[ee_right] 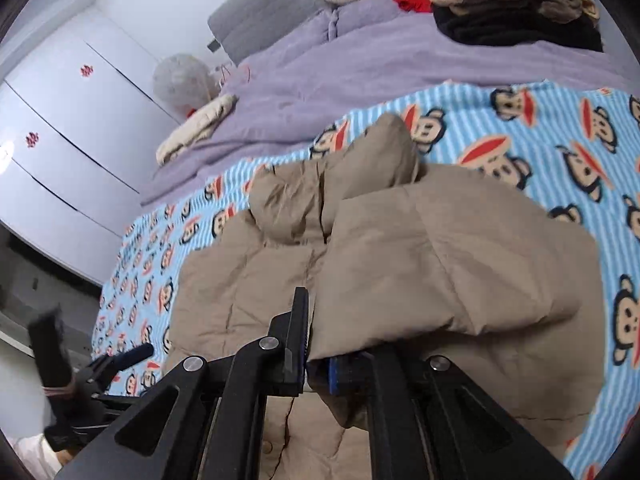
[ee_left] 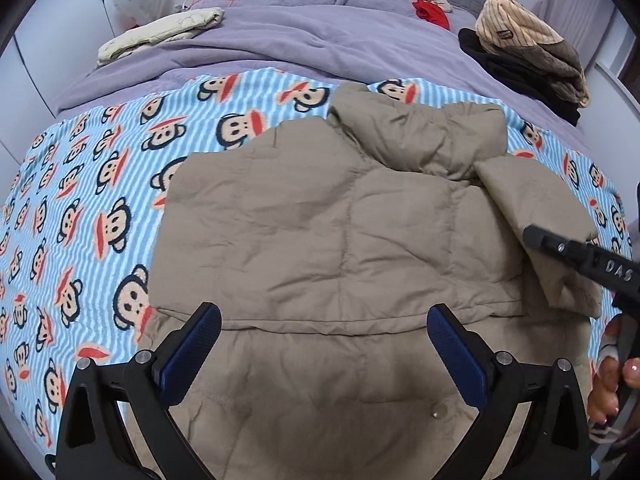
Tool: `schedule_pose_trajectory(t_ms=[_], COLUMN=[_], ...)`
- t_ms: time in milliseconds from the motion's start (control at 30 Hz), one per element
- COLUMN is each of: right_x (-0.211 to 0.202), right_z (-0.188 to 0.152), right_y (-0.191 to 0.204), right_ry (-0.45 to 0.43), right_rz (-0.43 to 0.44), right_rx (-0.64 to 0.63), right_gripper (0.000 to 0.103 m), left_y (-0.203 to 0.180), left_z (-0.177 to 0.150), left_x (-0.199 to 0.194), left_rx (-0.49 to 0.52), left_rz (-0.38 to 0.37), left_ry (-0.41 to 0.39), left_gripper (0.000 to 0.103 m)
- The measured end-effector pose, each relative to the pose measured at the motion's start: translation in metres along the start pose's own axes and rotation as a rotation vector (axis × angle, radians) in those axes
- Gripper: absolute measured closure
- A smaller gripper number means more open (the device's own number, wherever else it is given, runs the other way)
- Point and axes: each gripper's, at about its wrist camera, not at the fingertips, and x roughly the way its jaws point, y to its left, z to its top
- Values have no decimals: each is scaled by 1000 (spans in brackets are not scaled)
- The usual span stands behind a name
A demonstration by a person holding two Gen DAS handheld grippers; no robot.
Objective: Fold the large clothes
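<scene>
A tan puffer jacket point(ee_left: 320, 240) lies on a blue striped monkey-print blanket point(ee_left: 80, 200), its collar toward the far side. My left gripper point(ee_left: 324, 332) is open and empty, hovering over the jacket's near hem. My right gripper point(ee_right: 316, 344) is shut on the jacket's sleeve point(ee_right: 440, 272) and holds it folded over the jacket body point(ee_right: 240, 292). The right gripper also shows at the right edge of the left wrist view point(ee_left: 568, 252), over the folded sleeve point(ee_left: 540, 208).
A purple duvet point(ee_left: 300, 48) covers the far half of the bed. A stack of folded clothes point(ee_left: 528, 60) sits at the far right, a cream folded item point(ee_left: 160, 32) at the far left. White wardrobe doors point(ee_right: 60, 128) stand left of the bed.
</scene>
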Motion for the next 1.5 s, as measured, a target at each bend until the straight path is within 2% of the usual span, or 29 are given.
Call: schedule_pose_trajectory(t_ms=[167, 200, 233, 267, 300, 333, 467, 567, 600, 633, 667, 700, 767, 867, 1000, 1067, 1100, 1133, 1167, 1200, 1300, 1500], right_x=[38, 36, 31, 21, 8, -6, -57, -63, -62, -59, -53, -51, -45, -25, 13, 37, 47, 54, 57, 55, 37, -21], right_z=[-12, -13, -12, -14, -15, -18, -25, -24, -22, -17, -9, 0, 19, 39, 30, 17, 9, 1, -6, -14, -28, -56], right_y=[-25, -29, -33, -34, -36, -34, -64, -110, -121, -127, -124, -115, -82, -14, 58, 80, 87, 91, 91, 88, 57, -70], right_ry=[94, 98, 95, 89, 73, 48, -78, -141, -167, -179, -181, -187, -182, -130, 0, 100, 146, 186, 213, 219, 209, 120], right_rz=[-75, -80, -76, -71, -73, -71, -51, 30, 56, 73, 85, 94, 110, 161, 188, 160, 141, 124, 116, 120, 106, 64], right_rx=[76, 98, 121, 137, 159, 177, 374, 633, 701, 731, 713, 666, 521, 288, 82, 26, 12, 8, 12, 20, 93, 489], right_gripper=[93, 84, 61, 50, 28, 27, 27, 28, 47, 77, 85, 88, 88, 88, 88, 85, 70, 45, 36, 33, 33, 33], left_y=[10, 9, 9, 9, 8, 8, 8, 12, 15, 19, 24, 30, 43, 65, 95, 104, 106, 105, 103, 98, 81, 45], left_z=[1, 1, 1, 1, 2, 2, 7, 10, 11, 12, 12, 13, 15, 20, 25, 27, 28, 28, 29, 29, 28, 32], left_x=[15, 18, 20, 22, 23, 25, 29, 26, 24, 22, 19, 17, 14, 12, 9, 10, 11, 13, 15, 18, 29, 57], left_rx=[-5, -8, -12, -17, -20, -21, -36, -39, -43, -48, -54, -63, -82, -124, -223, -264, -276, -278, -274, -265, -235, -208], left_rz=[-7, -12, -16, -17, -19, -25, -60, -73, -79, -90, -102, -118, -148, -147, -188, -225, -242, -262, -282, -294, -317, -362], left_ry=[7, 13, 15, 13, 12, 13, 18, 8, 3, -2, -6, -14, -28, -43, -57, -51, -45, -38, -28, -19, 8, 71], left_gripper=[0, 0, 0, 0, 0, 0, 0, 0, 0, 0, 0, 0, 0, 0, 0, 0, 0, 0, 0, 0, 0, 0])
